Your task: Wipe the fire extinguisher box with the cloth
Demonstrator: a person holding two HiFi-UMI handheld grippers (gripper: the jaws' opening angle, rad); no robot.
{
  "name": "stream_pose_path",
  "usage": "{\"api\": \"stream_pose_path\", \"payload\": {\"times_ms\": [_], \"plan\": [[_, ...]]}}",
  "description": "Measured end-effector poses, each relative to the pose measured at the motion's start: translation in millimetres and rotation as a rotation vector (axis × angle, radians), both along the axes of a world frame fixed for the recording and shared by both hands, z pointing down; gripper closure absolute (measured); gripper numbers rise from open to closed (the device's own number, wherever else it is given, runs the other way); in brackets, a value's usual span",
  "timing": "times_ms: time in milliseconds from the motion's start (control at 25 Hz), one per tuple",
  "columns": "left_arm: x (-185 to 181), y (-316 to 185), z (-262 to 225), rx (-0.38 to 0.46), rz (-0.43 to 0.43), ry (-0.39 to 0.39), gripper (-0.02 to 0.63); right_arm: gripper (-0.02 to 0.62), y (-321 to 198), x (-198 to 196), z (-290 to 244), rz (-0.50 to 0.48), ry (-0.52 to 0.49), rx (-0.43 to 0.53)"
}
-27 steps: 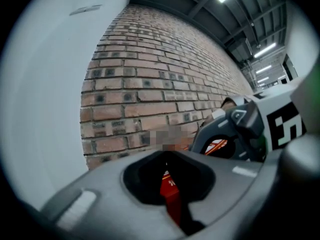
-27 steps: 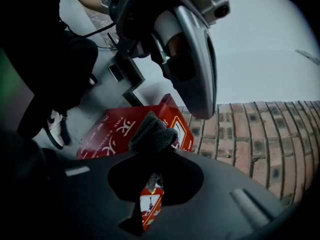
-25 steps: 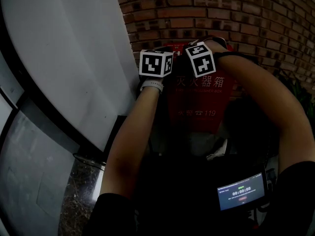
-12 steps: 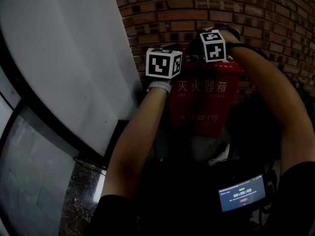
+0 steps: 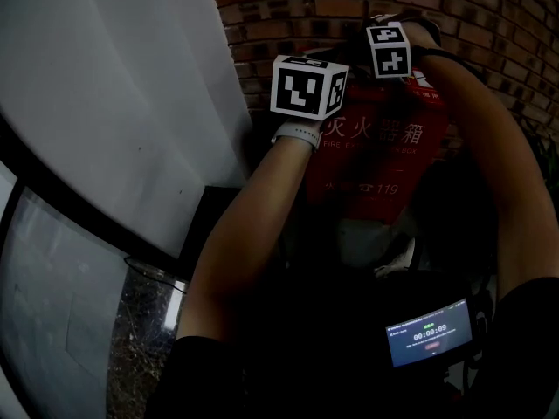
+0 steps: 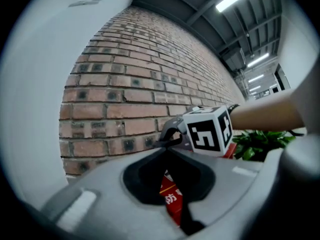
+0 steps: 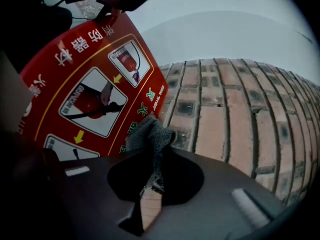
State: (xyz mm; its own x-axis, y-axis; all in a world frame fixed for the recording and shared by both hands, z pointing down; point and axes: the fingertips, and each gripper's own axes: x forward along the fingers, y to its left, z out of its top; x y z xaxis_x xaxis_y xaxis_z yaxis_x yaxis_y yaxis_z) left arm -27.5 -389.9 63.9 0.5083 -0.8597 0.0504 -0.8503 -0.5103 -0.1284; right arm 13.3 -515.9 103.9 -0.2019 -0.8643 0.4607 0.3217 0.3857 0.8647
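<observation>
Right gripper view: right tongs [image 7: 156, 151] pinch cloth [image 7: 147, 133] by red box [image 7: 75, 69], brick wall [image 7: 230, 114] behind; left tongs [image 6: 166, 148] seemingly closed.

I see speckled stone floor [image 5: 140, 339] lower left, below white wall [image 5: 113, 103]. Box [image 5: 384, 160] stands by brick wall [image 5: 297, 7]; its base hidden.

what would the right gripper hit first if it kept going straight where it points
Probably the brick wall, just beside the edge of the red box, with the cloth in the right gripper touching first; depth is unclear.
</observation>
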Motion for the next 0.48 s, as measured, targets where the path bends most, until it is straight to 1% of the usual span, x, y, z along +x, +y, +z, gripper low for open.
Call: {"api": "stream_pose_path", "payload": {"times_ms": [120,280,480], "plan": [[-2,-2,4,0.003,0.000,-0.003,0.604,0.566,-8,-3,9,0.004,-0.003,-0.001],[0,-1,6,0.005,0.010,-0.005,0.604,0.566,-14,-2,24,0.008,0.026,-0.009],[3,-1,7,0.018,0.015,-0.012,0.604,0.568,5,-11,30,-0.044,0.018,-0.027]]}}
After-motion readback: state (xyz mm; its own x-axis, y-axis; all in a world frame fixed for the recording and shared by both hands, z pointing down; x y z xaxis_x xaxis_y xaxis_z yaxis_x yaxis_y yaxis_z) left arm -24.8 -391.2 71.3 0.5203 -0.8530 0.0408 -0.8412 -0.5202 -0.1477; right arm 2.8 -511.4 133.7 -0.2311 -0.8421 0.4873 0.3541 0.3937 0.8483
